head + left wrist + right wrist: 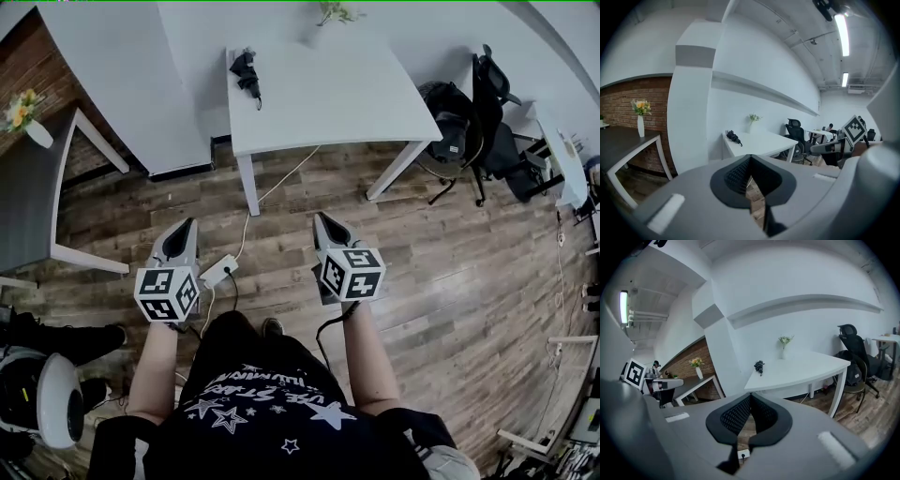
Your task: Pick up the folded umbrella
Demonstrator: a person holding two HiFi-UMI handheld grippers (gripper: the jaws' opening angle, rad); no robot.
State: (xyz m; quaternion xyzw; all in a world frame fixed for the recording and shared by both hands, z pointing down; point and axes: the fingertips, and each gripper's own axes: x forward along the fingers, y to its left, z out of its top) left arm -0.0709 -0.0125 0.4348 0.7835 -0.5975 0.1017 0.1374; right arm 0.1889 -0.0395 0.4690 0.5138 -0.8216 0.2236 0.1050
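Nearest the camera, the person holds the left hand-held gripper (186, 225) and the right hand-held gripper (323, 220) side by side, both well short of the desk (337, 103) and both aimed toward it. Each gripper view shows its own ribbed pads pressed together at the tips with nothing between them, so both are empty. Closed jaws suit an approach, in my judgement. They will have to spread before either can take anything.

Between the grippers and the desk lies bare wood floor. A white power strip (217, 272) sits there, and its cable runs off under the desk's front edge.

The folded umbrella (247, 70) lies on the desk's top near its far left corner, dark against the white surface, with its strap hanging toward the front. It lies clear of everything else on the desk. A small vase with a green sprig (330, 13) stands at the desk's far edge, well apart from it. To the right of the desk is a black office chair (487, 103).

Only the head view shows both grippers at once and the stretch of floor left to cover. The left gripper view gives a low side look at the umbrella (734, 137) resting flat on the desk's top. It also catches the other gripper's marker cube at its right edge. The right gripper view shows the umbrella (759, 366) at the desk's left end, and beyond that end a dark side table (701, 383) bearing flowers.
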